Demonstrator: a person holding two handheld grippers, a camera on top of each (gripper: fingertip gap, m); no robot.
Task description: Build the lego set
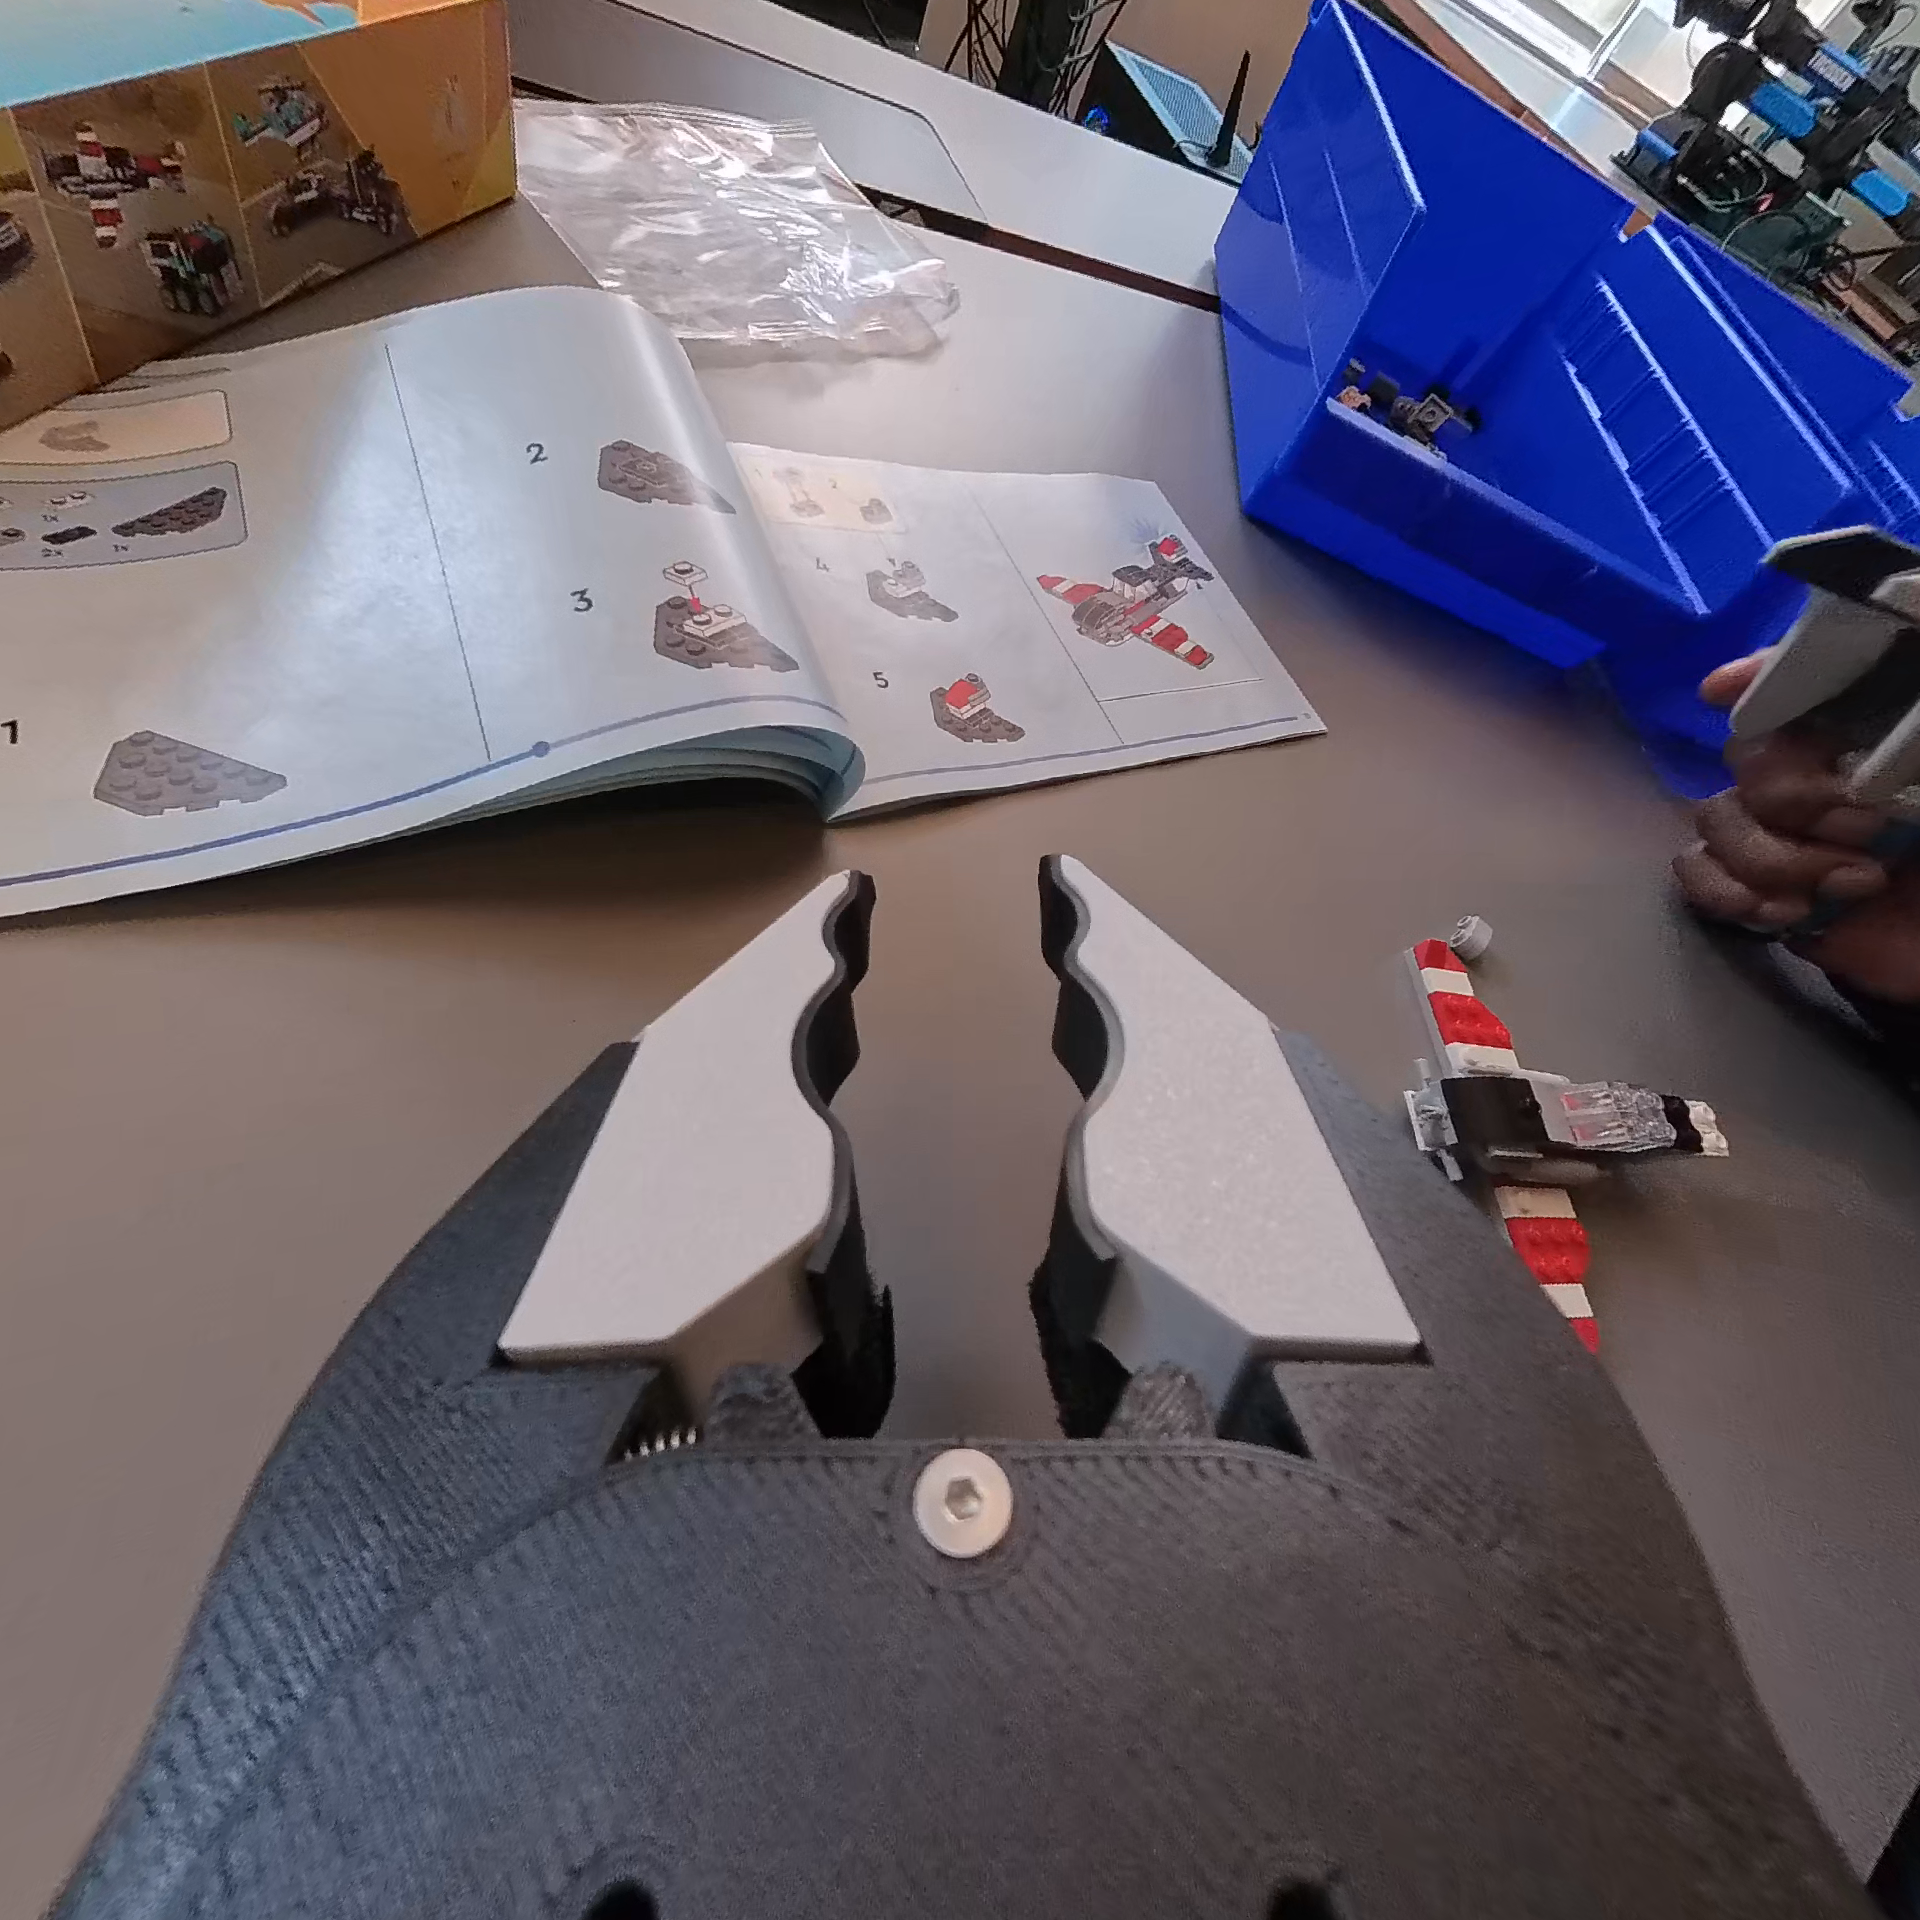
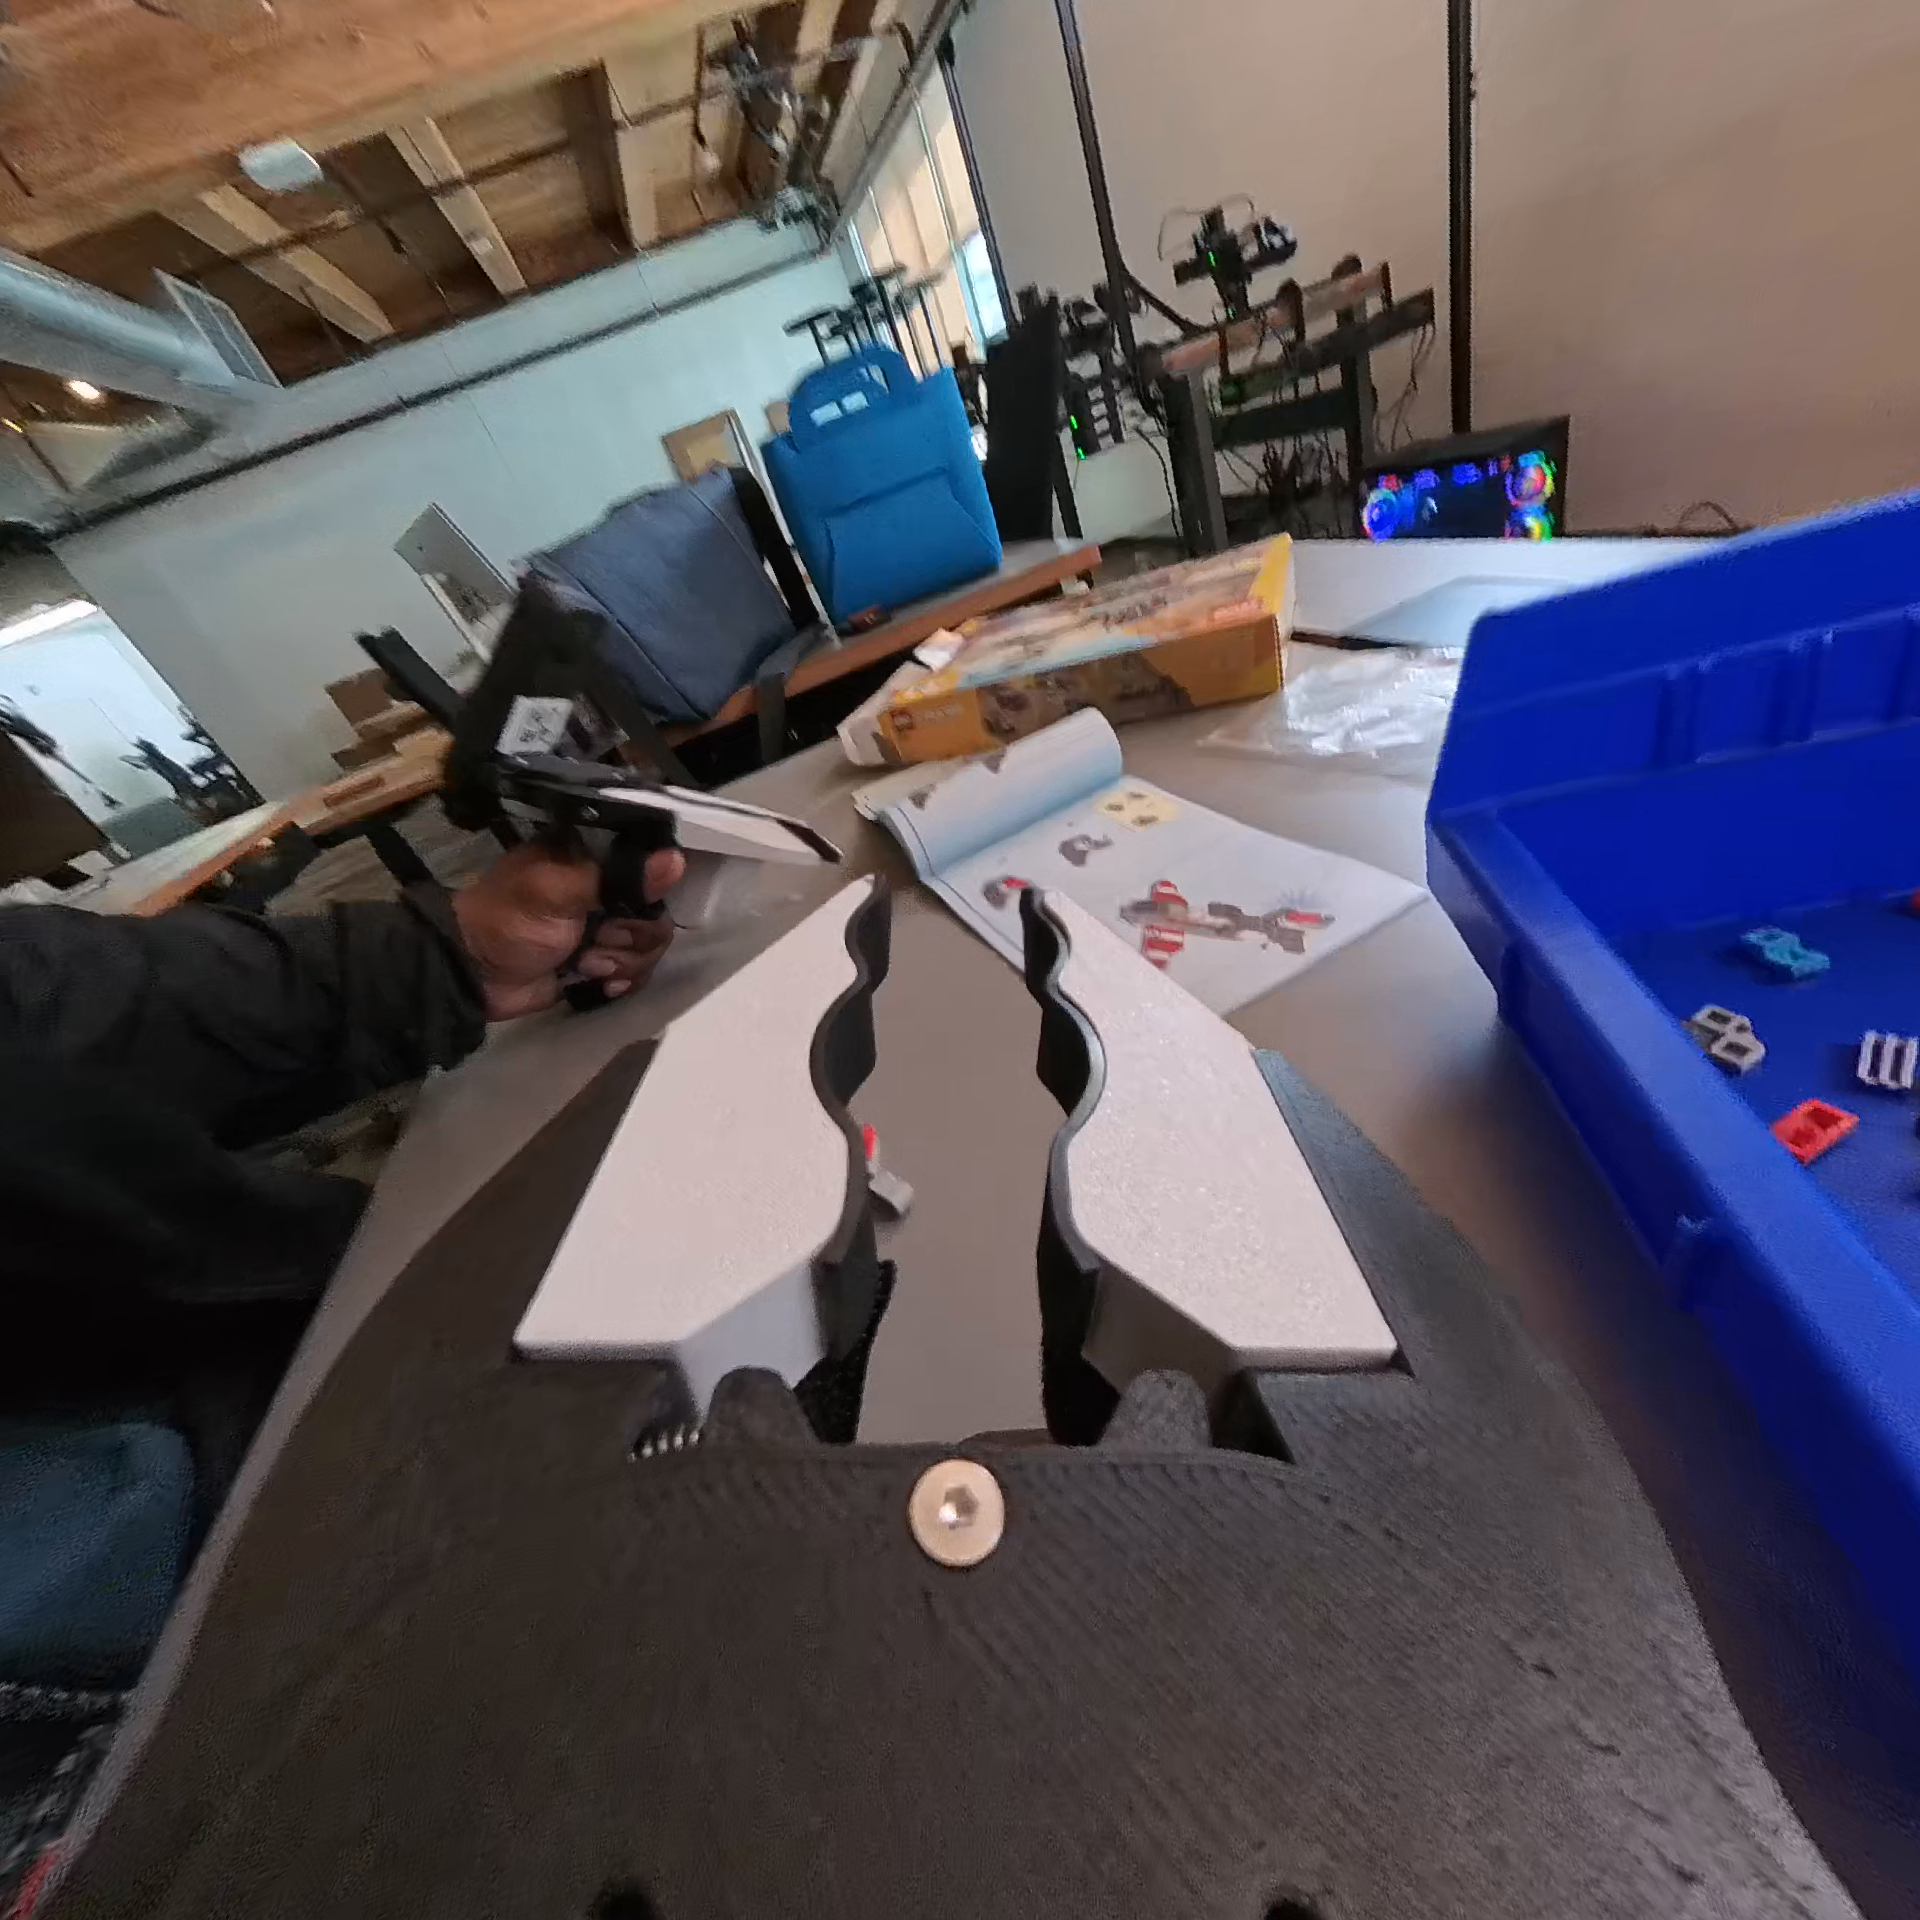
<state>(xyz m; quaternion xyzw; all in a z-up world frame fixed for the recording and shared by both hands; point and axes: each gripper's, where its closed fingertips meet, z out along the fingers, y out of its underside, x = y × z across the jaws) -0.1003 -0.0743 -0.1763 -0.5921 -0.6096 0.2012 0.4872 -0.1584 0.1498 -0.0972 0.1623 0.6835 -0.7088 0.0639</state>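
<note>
A small red-and-white lego plane (image 1: 1527,1132) with a black body and a clear canopy lies on the grey table, to the right of my left gripper (image 1: 956,883). That gripper is open and empty over bare table. A small grey round piece (image 1: 1470,935) lies by the plane's far wingtip. My right gripper (image 2: 951,899) is open and empty; a bit of the plane (image 2: 881,1174) peeks out under its left finger. The open instruction booklet (image 1: 468,603) lies ahead of the left gripper and also shows in the right wrist view (image 2: 1143,873). The right gripper shows in the left wrist view (image 1: 1839,644), a hand on it.
A blue parts bin (image 1: 1558,416) stands at the right; it holds several loose bricks (image 2: 1813,1127). The yellow set box (image 1: 208,177) and an empty clear bag (image 1: 748,239) lie behind the booklet. The left gripper and the hand holding it (image 2: 561,925) show left in the right wrist view. The grippers' ends are close to 25 cm from one another. My right gripper's tips are some 12 cm from the small grey round piece (image 1: 1470,935). Seen from the right wrist view (image 2: 888,1196) as well. The small red-and-white lego plane (image 1: 1527,1132) is about 15 cm from both grippers' fingertips.
</note>
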